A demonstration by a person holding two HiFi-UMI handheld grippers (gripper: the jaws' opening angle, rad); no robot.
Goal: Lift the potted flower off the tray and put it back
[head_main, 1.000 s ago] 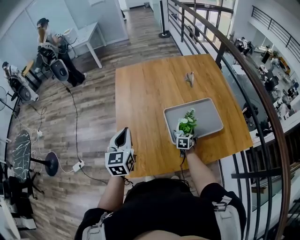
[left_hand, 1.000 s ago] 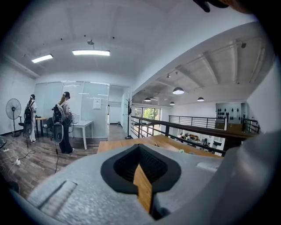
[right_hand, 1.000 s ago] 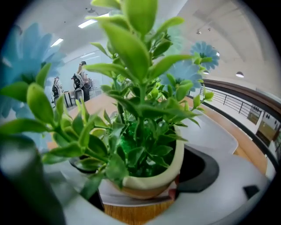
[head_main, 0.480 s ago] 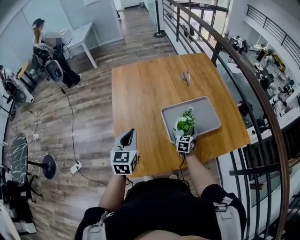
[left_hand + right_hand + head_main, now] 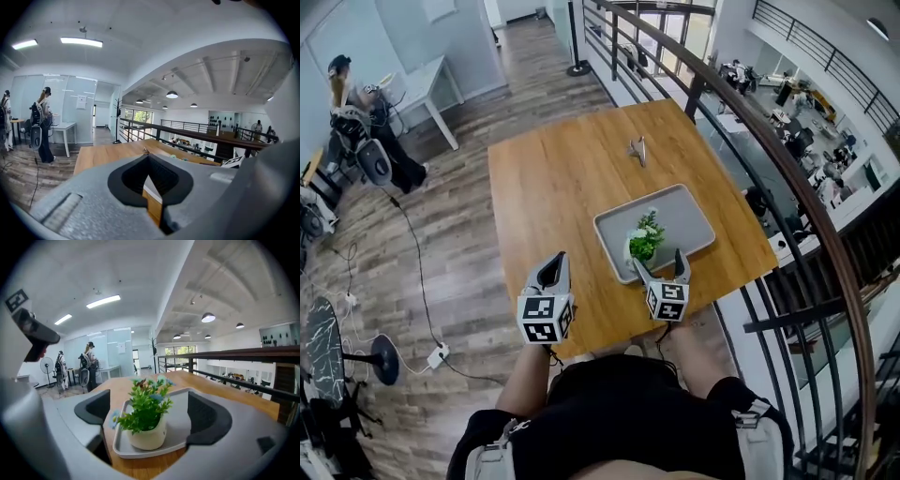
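Note:
The potted flower (image 5: 644, 238), a white pot with green leaves and small pale blooms, stands upright in the near left corner of the grey tray (image 5: 684, 217) on the wooden table. My right gripper (image 5: 657, 263) is open just in front of it, over the table's near edge, and touches nothing. In the right gripper view the potted flower (image 5: 147, 433) sits on the tray (image 5: 180, 439) just beyond the right gripper (image 5: 150, 414), framed by the parted jaws. My left gripper (image 5: 554, 269) is shut and empty, off to the left near the table's front edge. The left gripper (image 5: 149, 163) faces along the table.
A small greyish object (image 5: 638, 148) lies at the far side of the table (image 5: 553, 187). A dark railing (image 5: 787, 159) runs along the table's right side. People with equipment stand far left (image 5: 352, 112). Cables and a power strip (image 5: 437, 354) lie on the floor.
My right gripper was closed around the pot; it has opened and drawn back towards me, leaving the pot on the tray. The left gripper stays shut in about the same place.

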